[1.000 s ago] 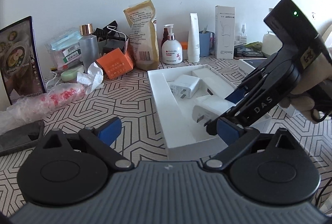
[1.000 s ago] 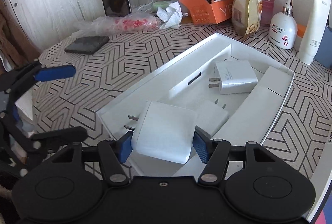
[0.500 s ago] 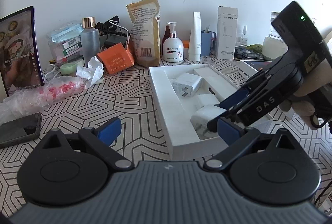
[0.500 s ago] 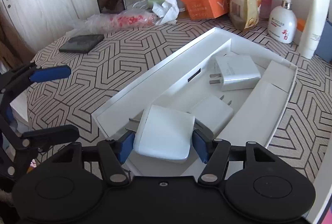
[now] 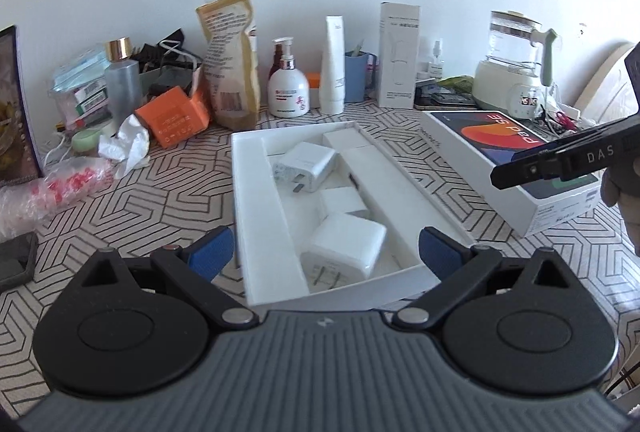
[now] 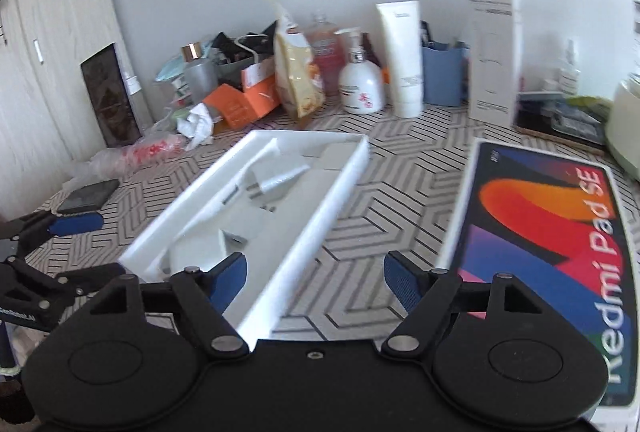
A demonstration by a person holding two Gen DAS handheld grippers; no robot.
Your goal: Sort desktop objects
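Note:
A white tray (image 5: 256,216) lies on the patterned table and holds three white chargers: a large one (image 5: 346,246) at the near end, a small one (image 5: 342,202) behind it, a third (image 5: 306,166) farther back. My left gripper (image 5: 320,256) is open and empty, its blue pads either side of the tray's near end. My right gripper (image 6: 316,278) is open and empty, raised between the tray (image 6: 304,244) and the Redmi Pad SE box (image 6: 560,244). It shows in the left wrist view (image 5: 560,162) over that box (image 5: 516,168).
Along the wall stand a brown pouch (image 5: 230,60), a lotion pump bottle (image 5: 288,88), a white tube (image 5: 334,64), a tall white carton (image 5: 398,54), an orange box (image 5: 172,116) and a kettle (image 5: 516,64). A plastic bag (image 5: 52,188) and a phone (image 5: 14,260) lie left.
My right gripper opened, let the large charger go into the tray's near end, and drew back up and to the right. The left gripper stayed open.

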